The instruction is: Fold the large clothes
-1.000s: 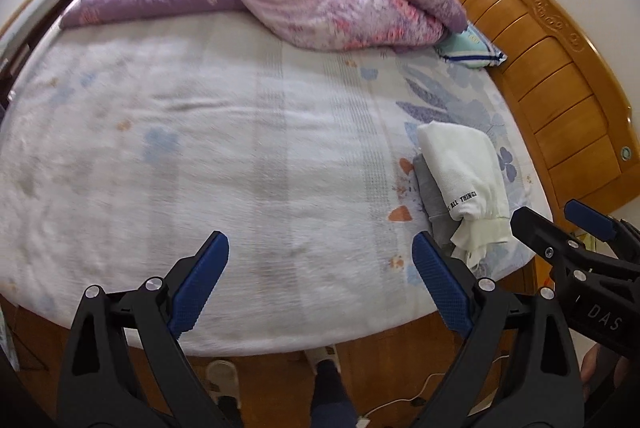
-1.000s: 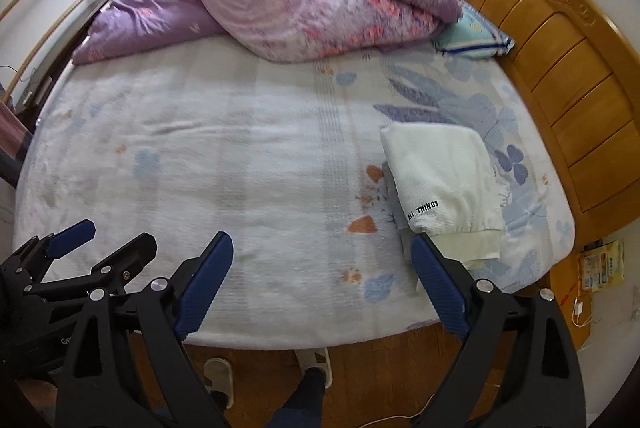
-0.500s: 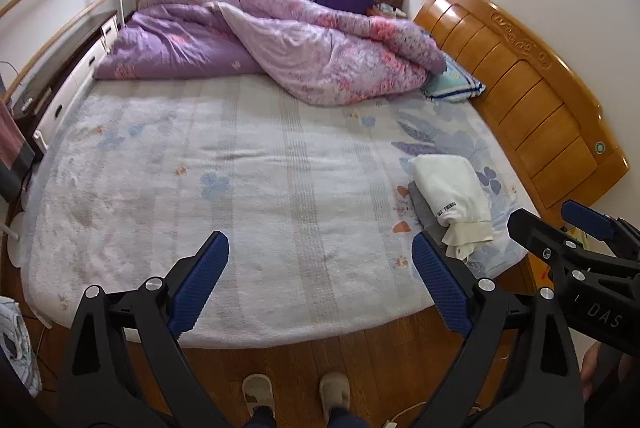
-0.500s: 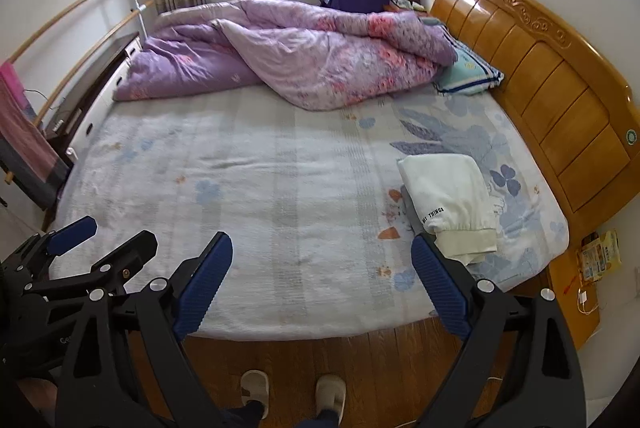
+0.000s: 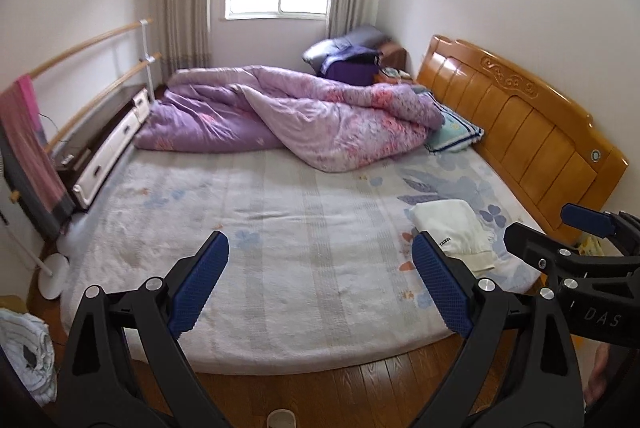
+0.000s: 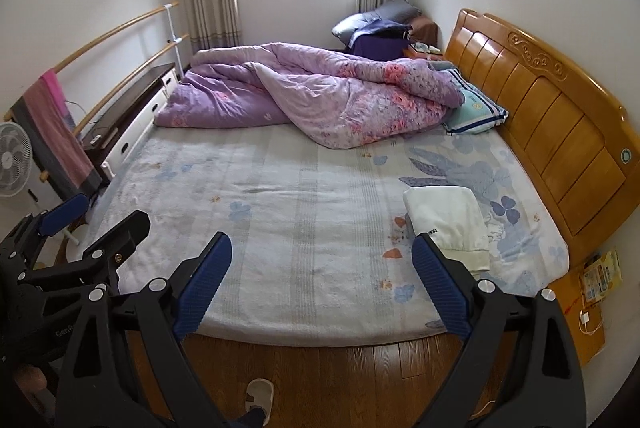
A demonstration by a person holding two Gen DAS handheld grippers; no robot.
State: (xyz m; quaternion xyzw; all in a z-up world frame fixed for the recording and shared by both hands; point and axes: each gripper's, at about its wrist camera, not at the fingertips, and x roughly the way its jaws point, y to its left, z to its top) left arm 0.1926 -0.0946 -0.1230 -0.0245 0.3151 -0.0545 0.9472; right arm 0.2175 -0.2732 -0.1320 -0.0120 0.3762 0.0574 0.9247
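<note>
1. The left gripper (image 5: 320,284) hangs above the foot of the bed with its blue pads spread wide and nothing between them. The right gripper (image 6: 322,284) is the same, gaping and empty. They sit side by side at about the same height, each showing at the edge of the other's view.

2. Both are held clear of the mattress and touch no cloth, so to my eye the person is standing off from the work, not reaching into it.

3. Just past the right-hand pads lies the white folded garment (image 6: 448,224), near the bed's front corner on the headboard (image 6: 560,132) side. It rests on the floral sheet (image 6: 300,212), well apart from either gripper. It looks neatly squared, which suggests this piece is done and parked at the side to leave the middle of the bed for folding.

4. A grey piece seems to lie under it, though only a sliver shows and I cannot say what it is.

5. The purple quilt (image 5: 320,116) is heaped along the far side, likely pushed there for room.

6. A pale bundle (image 5: 24,356) lies low at the left edge, cut off; it may be more laundry.

7. The print on the white garment is too small to read in full.
</note>
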